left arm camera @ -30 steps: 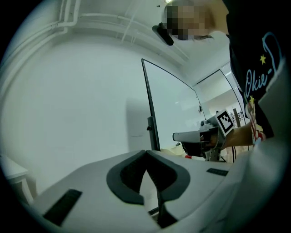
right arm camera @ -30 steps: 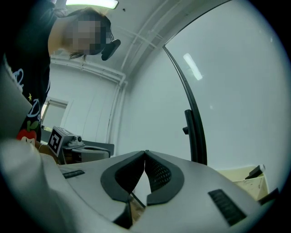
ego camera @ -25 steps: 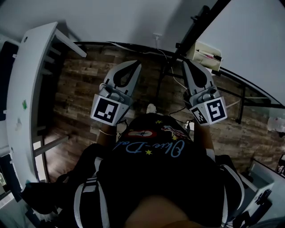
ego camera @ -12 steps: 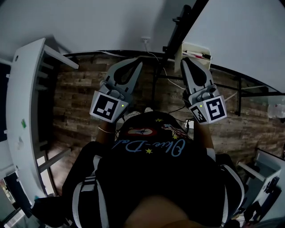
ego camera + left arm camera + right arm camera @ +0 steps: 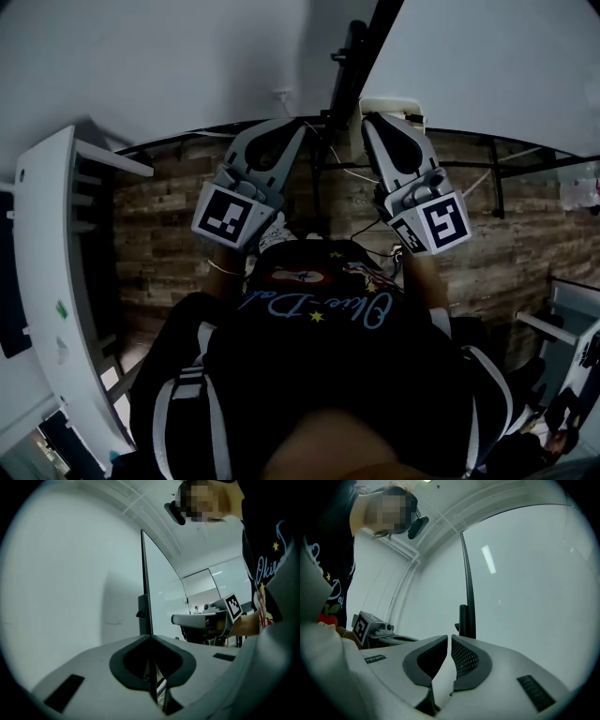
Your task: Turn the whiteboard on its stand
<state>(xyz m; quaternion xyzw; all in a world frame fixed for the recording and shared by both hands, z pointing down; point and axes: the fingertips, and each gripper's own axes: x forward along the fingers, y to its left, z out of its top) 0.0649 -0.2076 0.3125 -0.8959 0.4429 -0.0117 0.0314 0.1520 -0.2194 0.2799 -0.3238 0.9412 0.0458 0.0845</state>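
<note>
The whiteboard (image 5: 487,56) fills the top right of the head view, its black side edge (image 5: 375,28) running down to the stand post (image 5: 342,84). My left gripper (image 5: 296,127) is shut with nothing in it, its tips just left of the post. My right gripper (image 5: 367,120) is also shut and empty, just right of the post in front of the board's face. In the left gripper view the board's edge (image 5: 145,583) stands straight ahead, with the right gripper (image 5: 206,619) beyond it. The right gripper view shows the white board face (image 5: 525,573), its edge (image 5: 468,588) and the left gripper (image 5: 370,627).
A long white table (image 5: 47,244) stands on the left over the wood-pattern floor (image 5: 169,234). Cables (image 5: 375,230) lie on the floor by the stand's black base bars (image 5: 497,192). White furniture (image 5: 572,319) sits at the right. A white wall (image 5: 169,66) is behind.
Both grippers have moved up the head view, closer to the board's edge and stand post. The white table has slid lower and further left as the view turned. The jaws stayed shut.
</note>
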